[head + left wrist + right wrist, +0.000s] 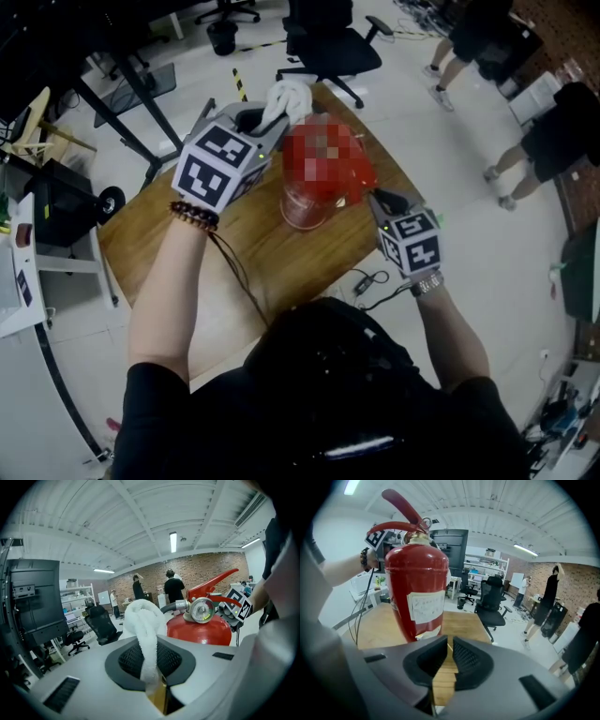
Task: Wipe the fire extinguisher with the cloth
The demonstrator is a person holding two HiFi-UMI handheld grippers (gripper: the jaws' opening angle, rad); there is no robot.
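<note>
L tongs (151,660) clamped on cloth (142,620); R tongs (449,654) closed, empty

You've got the cloth (143,620), white terry bunched into a loop, pinched between the jaws of your left gripper (152,677), just beside the fire extinguisher (417,583). The extinguisher is red, stands upright on the wooden surface (379,625), and has a white label and a gauge at its neck.

Fire extinguisher (417,573) on wooden table (281,258)
</note>
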